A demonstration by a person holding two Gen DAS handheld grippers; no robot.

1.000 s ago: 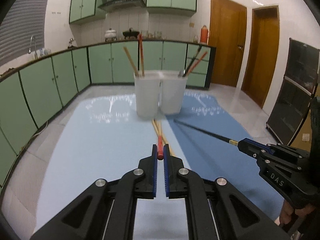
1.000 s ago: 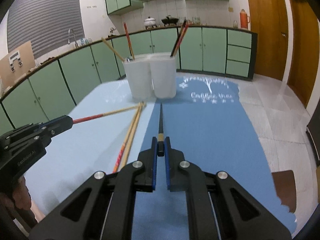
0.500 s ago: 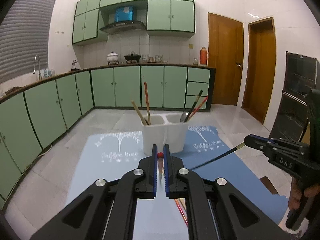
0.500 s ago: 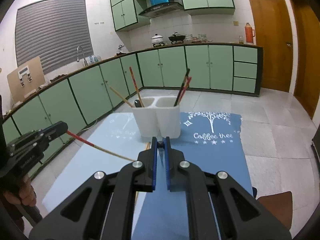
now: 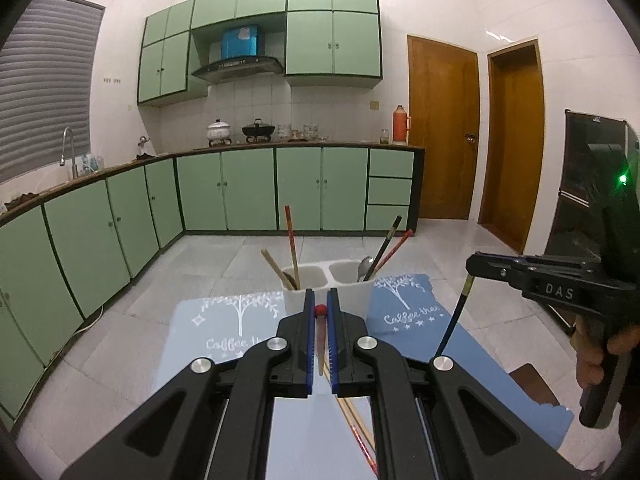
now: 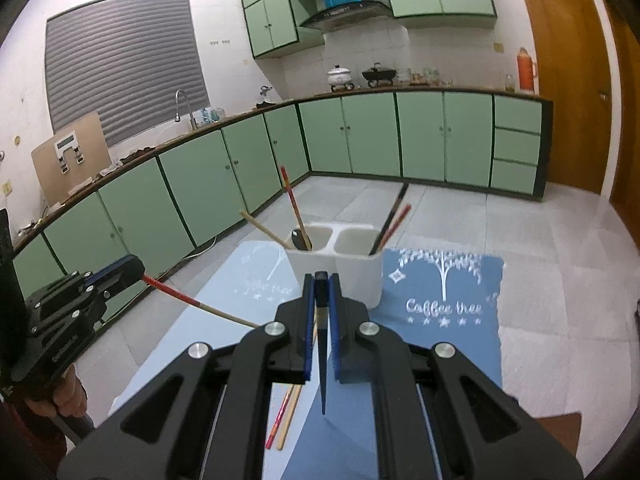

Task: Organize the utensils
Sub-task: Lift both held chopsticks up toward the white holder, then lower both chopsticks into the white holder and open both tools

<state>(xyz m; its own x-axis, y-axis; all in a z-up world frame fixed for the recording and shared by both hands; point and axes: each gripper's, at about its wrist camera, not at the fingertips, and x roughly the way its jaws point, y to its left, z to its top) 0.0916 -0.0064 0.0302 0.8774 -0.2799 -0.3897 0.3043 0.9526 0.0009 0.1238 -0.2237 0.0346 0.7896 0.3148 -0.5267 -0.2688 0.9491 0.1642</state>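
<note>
Left gripper [image 5: 320, 312] pinches your red-tipped chopstick [image 5: 320, 340]; right gripper [image 6: 321, 280] your black chopstick [image 6: 322, 368]: light, stiff, slippery; grip near ends.

Home kitchen: green cabinets [image 5: 248, 188] along the walls, range hood [image 5: 238, 66], sink tap [image 5: 66, 148], pots [image 5: 218, 132] on the counter, tiled floor [image 6: 560, 240].

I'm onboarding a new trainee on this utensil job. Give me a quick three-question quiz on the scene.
1. True or false: the left gripper is empty.
2. What does the right gripper hold? A) spoon B) black chopstick C) nothing
3. Fill in: the white holder has ___ compartments.

Key: 1 false, it is shut on a red-tipped chopstick; 2 B; 3 two.
</note>
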